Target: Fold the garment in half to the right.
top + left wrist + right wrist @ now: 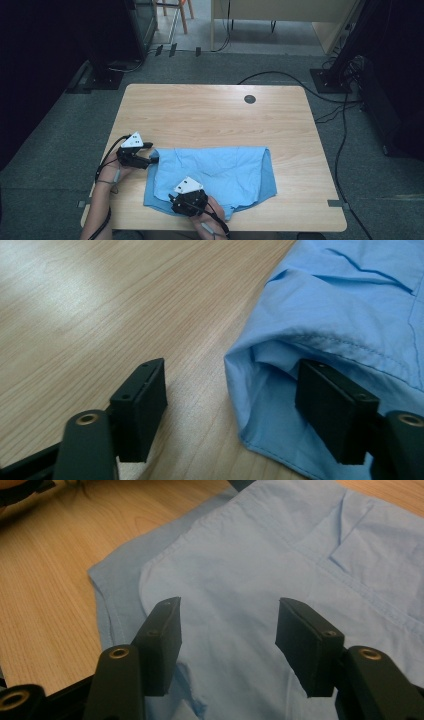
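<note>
Shirt: a light blue shirt [215,175] lies folded flat on the near half of the table, a bit left of the middle. Its near edge is close to the table's near edge.
Right gripper: the right gripper [175,200] sits over the near left part of the shirt, with a grey plate on top. A hand [212,220] holds it from the bottom of the high view.
Right jaws: in the right gripper view the right gripper [227,630] has its two black jaws spread wide. Blue cloth [240,580] shows in the gap between them. The jaws grip nothing. A seam and a folded flap show farther up the cloth.
Left gripper: the left gripper [152,160] is at the shirt's left edge, with a grey plate on top too. The left hand [120,170] holds it, and a black cable runs back along the arm.
Left jaws: in the left gripper view the left gripper [232,395] also has its jaws spread apart. One jaw is over bare wood. The other jaw is at the folded blue edge of the shirt [340,315], and cloth lies in the gap. They do not squeeze it.
Table: the table [210,115] is light wood with round corners. The far half is bare wood.
Hole: a small dark round hole [250,99] is near the far edge of the table.
Floor: the floor [60,130] is grey carpet. Black cables [345,130] run over it on the right side.
Far back: chair legs [182,15] stand at the top of the high view.
</note>
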